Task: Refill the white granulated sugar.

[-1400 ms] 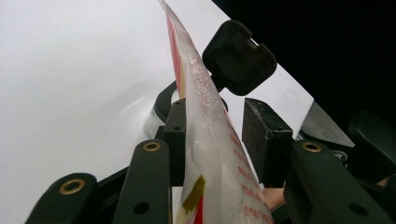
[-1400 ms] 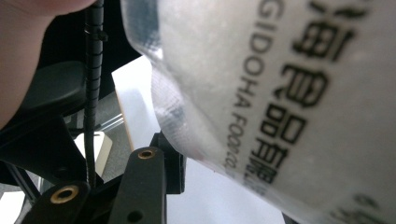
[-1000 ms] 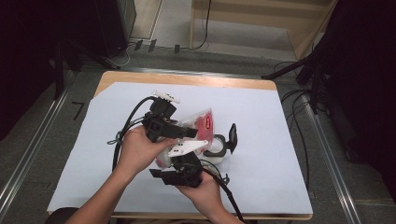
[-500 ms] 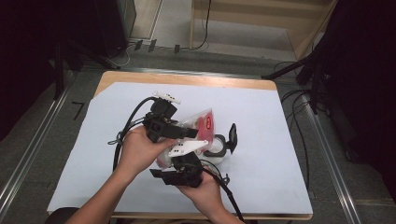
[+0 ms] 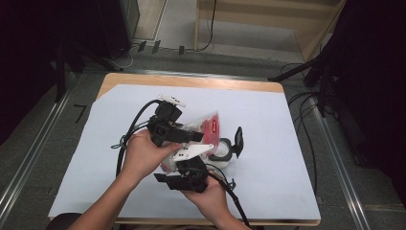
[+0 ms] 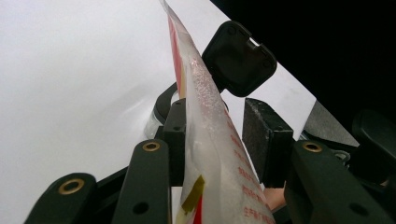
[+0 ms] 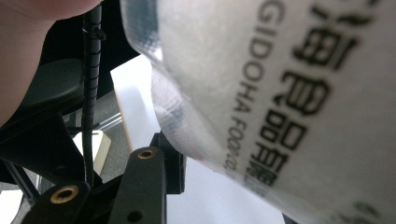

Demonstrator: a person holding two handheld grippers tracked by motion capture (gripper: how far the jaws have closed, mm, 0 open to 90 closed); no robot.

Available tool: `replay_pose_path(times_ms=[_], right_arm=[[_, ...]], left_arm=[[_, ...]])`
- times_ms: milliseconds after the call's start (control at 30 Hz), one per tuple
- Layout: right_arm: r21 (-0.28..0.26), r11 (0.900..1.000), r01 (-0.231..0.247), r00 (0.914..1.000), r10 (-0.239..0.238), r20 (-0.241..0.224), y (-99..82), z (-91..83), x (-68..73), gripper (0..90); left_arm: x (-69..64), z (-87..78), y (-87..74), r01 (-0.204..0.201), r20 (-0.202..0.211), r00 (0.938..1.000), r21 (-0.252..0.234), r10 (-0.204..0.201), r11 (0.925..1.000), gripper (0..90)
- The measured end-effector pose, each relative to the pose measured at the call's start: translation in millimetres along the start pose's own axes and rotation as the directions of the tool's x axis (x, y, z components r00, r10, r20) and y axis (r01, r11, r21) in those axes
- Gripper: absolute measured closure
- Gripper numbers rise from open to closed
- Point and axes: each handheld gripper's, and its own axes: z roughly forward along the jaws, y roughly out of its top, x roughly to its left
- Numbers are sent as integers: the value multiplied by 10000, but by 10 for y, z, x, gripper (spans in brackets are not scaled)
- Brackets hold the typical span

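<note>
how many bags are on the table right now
1. A clear bag with red print is held up between the left gripper and the right gripper, above the white table cover, beside a small jar with a black flip lid. Another could be hidden under the hands.

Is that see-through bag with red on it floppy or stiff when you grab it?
Probably floppy: the plastic bag bends and creases between the left gripper. It may be a bit heavy, since white grains fill it. Its shiny film likely slips easily.

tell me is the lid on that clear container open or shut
Open: the black lid stands flipped up beside the clear container, just past the bag.
</note>
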Motion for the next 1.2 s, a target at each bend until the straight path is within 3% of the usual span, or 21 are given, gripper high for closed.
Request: replay_pose_path(times_ms=[1200], right_arm=[[-97, 9993, 349, 9993, -350, -114, 32, 51, -37, 634]], left_arm=[[3, -51, -9, -36, -388, 9992, -226, 27, 9997, 638]])
